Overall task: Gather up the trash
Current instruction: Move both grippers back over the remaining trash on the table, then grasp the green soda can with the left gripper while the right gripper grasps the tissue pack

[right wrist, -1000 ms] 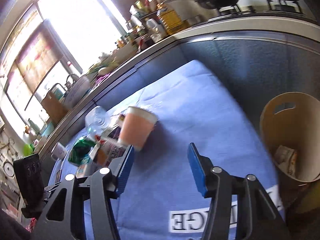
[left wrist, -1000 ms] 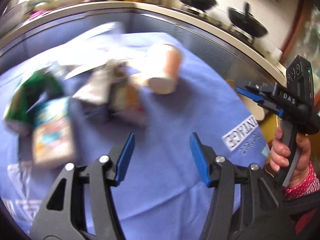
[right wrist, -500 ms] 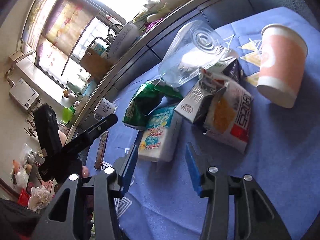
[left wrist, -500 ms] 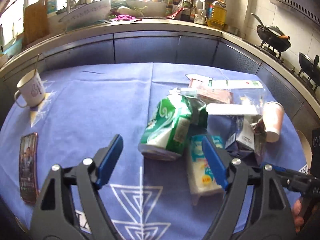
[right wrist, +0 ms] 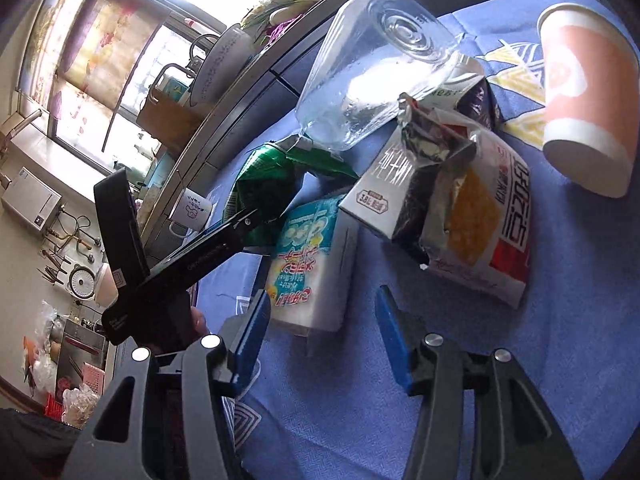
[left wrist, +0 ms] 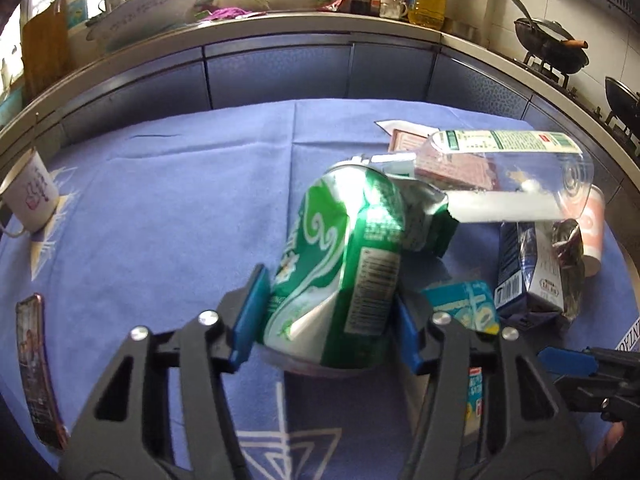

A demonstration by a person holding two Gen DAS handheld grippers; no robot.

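Change since the earlier frame: the left gripper (left wrist: 326, 322) swings from the bare blue cloth (left wrist: 180, 208) onto the pile of litter; its jaws have just been closing, and a crushed green can (left wrist: 340, 272) now sits between them.
Left gripper: both blue pads lie against the dented sides of the can, near its base; it looks like a grip taken, though the can appears not yet lifted off the cloth.
Right gripper: the right gripper (right wrist: 324, 334) hovers half open and empty over the cloth, its jaws having just been opening a little; the white-and-teal packet (right wrist: 308, 264) lies just ahead of it, touched by neither pad.
Where the trash is: all on the cloth-covered counter, bunched together: the can, a clear plastic bottle (right wrist: 376, 76) tipped over the heap, a torn snack bag (right wrist: 476, 216), a dark carton (left wrist: 528, 276), and a pink paper cup (right wrist: 584, 104) on its side at the far edge.
Not trash, by the look of it: a white mug (left wrist: 30, 196) and a phone (left wrist: 36, 376) stand well apart from the pile.
Progress: early, judging by the heap. One piece is in hand; the rest is untouched, and no bin shows in either view.
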